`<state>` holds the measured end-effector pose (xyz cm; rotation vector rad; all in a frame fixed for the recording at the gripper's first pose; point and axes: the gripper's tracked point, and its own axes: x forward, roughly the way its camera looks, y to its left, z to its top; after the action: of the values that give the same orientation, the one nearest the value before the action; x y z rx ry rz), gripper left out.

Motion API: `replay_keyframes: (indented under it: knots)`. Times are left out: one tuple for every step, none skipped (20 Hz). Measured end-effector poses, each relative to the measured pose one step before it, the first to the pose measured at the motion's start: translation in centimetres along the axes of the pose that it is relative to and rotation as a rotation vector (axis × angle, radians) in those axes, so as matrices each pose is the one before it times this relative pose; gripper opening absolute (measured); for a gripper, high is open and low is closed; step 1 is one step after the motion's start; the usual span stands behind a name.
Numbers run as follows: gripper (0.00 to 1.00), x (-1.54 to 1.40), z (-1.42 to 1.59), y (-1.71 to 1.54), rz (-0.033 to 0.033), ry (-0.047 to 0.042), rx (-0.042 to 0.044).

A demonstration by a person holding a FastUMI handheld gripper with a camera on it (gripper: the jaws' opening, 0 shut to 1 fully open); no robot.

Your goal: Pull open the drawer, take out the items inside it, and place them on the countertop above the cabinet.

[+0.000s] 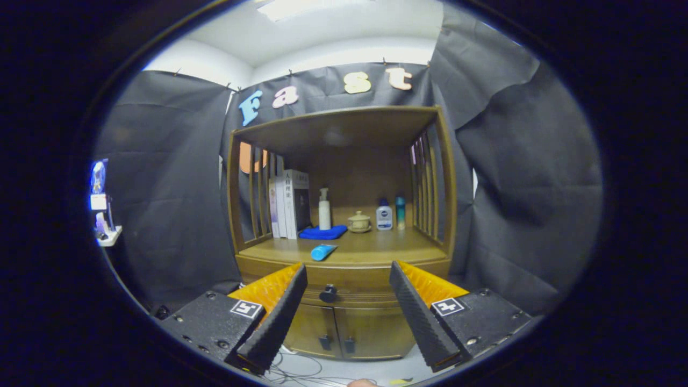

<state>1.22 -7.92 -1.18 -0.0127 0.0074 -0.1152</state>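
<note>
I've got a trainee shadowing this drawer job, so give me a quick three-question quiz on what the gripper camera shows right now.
1. True or false: the gripper has its fingers closed on the drawer knob.
2. Which lies nearest the countertop front edge: A) blue tube B) books C) pump bottle?
3. Fill in: the pump bottle stands behind a folded blue ____.

Key:
1. False; the fingers are spread, the knob sits between and beyond them, and the drawer is shut.
2. A.
3. Cloth.

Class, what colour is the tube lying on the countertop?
Light blue; the tube shows best in the gripper view, beyond the open gripper.
</note>
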Motion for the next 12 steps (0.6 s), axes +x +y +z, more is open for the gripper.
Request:
replay_keyframes:
  knots:
    - [1.00, -0.989, 0.689, -0.045, -0.00192, -0.00634, -0.00403]
    - [1.00, -0.802, 0.588, 0.052, 0.00045, -0.00404, 0.00390]
    - [0.99, -0.804, 0.480, 0.149, 0.00137, -0.00287, 0.00248]
    - [0.99, -0.785, 0.668, 0.216, 0.00703, -0.00936, 0.00345]
    - [0.99, -0.710, 0.564, 0.155, 0.00039, -0.00286, -0.00207]
    - [0.99, -0.739, 0.474, 0.197, 0.00698, -0.00977, -0.00331]
    - [0.99, -0.556, 0.398, 0.264, 0.00123, -0.00383, -0.00795]
    - [0.99, -0.517, 0.405, 0.235, 0.00388, -0.00439, -0.00658]
    - [0.99, -0.310, 0.202, 0.270, -0.00143, -0.00178, -0.00298]
    - [0.99, -0.340, 0.322, 0.138, 0.00202, -0.00639, -0.00100]
    - [1.00, -0.252, 0.229, 0.161, -0.00030, 0.00066, -0.00027]
    - [1.00, -0.184, 0.131, 0.027, -0.00188, -0.00024, 0.00113]
